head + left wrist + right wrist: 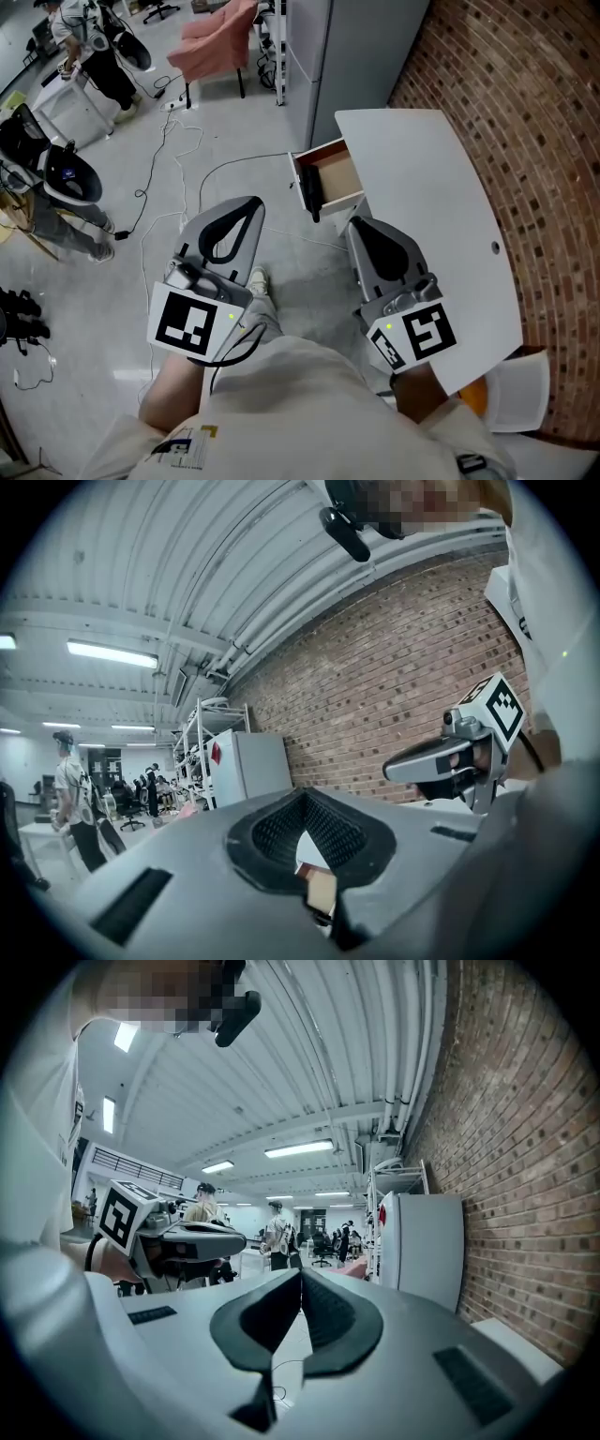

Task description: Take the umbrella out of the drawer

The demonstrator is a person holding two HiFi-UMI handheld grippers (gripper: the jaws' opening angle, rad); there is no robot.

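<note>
Umbrella itself I could not make out. From the head view the open drawer (339,174) showed a bare brown inside. A dark shape (310,195) at its front edge might have been the drawer's handle or part of the umbrella; I could not tell which. I judged that the umbrella, if there, lay deeper in the drawer, out of my sight.

The drawer stuck out from under the white table (441,187), which stood against the brick wall (534,112). The right gripper (356,223) pointed at the drawer from near its open end, with its jaws pressed together and nothing between them. The left gripper (255,202) hung beside it over the floor (169,187), further from the drawer. Its tips also met on nothing.

I read this as the approach, with the reach into the drawer not yet begun. The next move called for spreading one pair of jaws, bringing them over the drawer's open top, and finding the umbrella before closing on it.
</note>
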